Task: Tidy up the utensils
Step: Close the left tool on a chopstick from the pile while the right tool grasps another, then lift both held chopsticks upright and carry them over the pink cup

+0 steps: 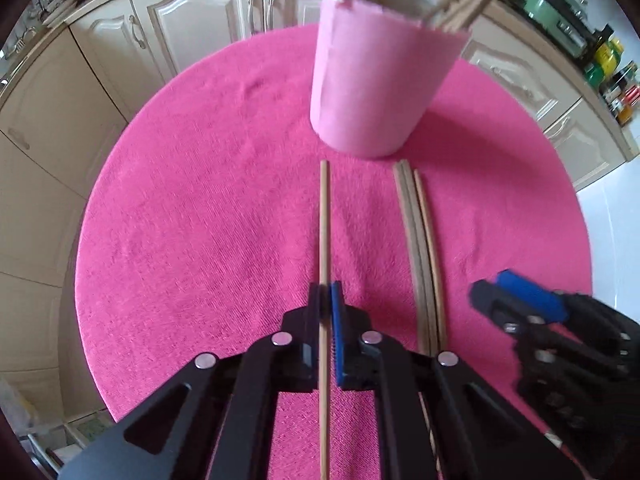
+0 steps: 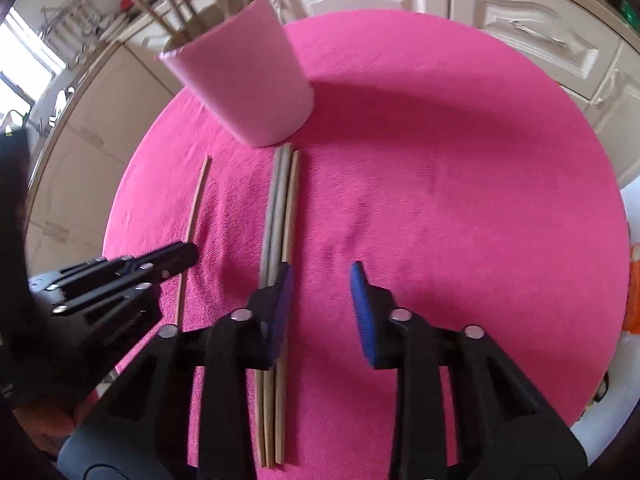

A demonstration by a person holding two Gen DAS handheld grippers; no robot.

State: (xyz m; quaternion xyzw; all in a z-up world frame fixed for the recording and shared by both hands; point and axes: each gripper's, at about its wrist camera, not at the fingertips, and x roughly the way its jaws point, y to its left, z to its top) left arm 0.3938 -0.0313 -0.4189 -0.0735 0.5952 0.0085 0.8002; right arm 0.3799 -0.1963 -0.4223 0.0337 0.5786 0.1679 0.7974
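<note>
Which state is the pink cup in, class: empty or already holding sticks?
Holding sticks. Several wooden sticks poke out of the upright pink cup, while four more still lie on the pink mat.

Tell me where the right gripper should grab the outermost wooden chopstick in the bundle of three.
Grip the rightmost wooden chopstick around mid-length, coming from above with the jaws straddling its width. It lies flat on the pink towel, tight against two others, so the open right gripper should probably shift slightly left first.

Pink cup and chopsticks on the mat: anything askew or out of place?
Nothing stands out. The pale pink cylindrical cup stands upright holding sticks; three wooden chopsticks lie parallel on the magenta round mat, a fourth in the left claw.
</note>
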